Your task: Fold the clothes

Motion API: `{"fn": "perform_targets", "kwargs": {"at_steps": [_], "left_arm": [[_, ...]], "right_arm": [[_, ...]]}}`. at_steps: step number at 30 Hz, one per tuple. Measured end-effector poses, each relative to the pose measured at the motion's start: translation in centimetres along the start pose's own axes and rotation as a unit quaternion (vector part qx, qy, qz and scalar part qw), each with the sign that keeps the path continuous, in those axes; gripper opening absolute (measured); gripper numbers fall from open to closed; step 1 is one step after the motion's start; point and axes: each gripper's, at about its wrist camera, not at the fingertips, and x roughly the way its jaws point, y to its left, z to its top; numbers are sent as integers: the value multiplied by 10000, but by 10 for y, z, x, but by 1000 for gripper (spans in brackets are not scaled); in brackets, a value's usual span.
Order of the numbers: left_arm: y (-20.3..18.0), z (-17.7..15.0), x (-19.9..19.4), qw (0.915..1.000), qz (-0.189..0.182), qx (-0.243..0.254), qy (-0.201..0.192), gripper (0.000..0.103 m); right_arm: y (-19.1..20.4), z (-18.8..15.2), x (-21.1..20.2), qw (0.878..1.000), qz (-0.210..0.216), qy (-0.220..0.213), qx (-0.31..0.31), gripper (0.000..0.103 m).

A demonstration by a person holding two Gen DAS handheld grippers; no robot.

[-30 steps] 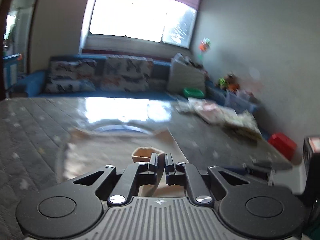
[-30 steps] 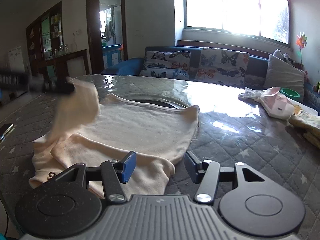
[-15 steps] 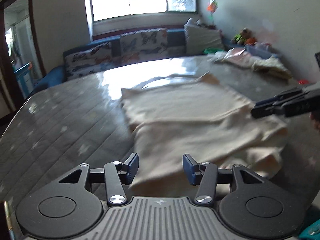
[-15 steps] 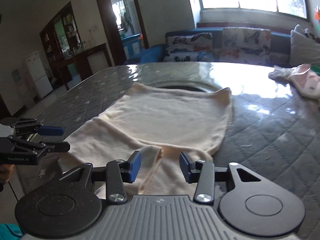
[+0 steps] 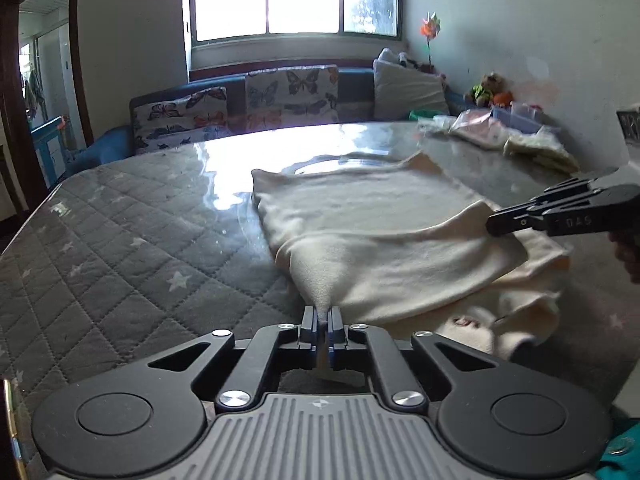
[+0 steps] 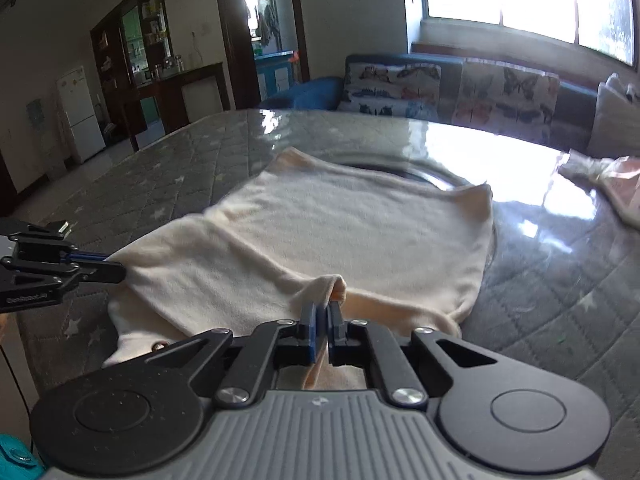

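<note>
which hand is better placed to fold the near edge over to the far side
Neither alone: the left gripper and the right gripper are each shut on a near corner of the cream garment, so probably both together.

Pinching a raised fold of the cream garment (image 6: 340, 232) between the closed pads of the right gripper (image 6: 321, 320). Spreading away ahead of the claw across the grey quilted table (image 6: 560, 280). Reaching in from the left of the claw, the left gripper (image 6: 116, 270), clamping the garment's near-left edge. Sitting beyond the table, a blue sofa (image 6: 400, 80) with butterfly cushions.
</note>
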Motion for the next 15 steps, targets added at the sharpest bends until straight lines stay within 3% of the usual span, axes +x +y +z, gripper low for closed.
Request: {"fn": "perform_targets", "kwargs": {"at_steps": [3, 6, 8, 10, 15], "left_arm": [[2, -1, -2, 9999, -69, -12, 140, 5], [3, -8, 14, 9985, -57, 42, 550, 11], [5, -7, 18, 9975, 30, 124, 690, 27], [12, 2, 9, 9984, 37, 211, 516, 35], [19, 38, 4, 9994, -236, 230, -94, 36]], "right_arm": [[6, 3, -13, 9993, -126, -155, -320, 4], [2, -4, 1, 9994, -168, 164, -270, 5], [1, -9, 10, 9990, -233, 286, -261, 6], [0, -11, 9, 9986, -299, 270, -333, 11], [4, 0, -8, 9985, -138, -98, -526, 13]]}}
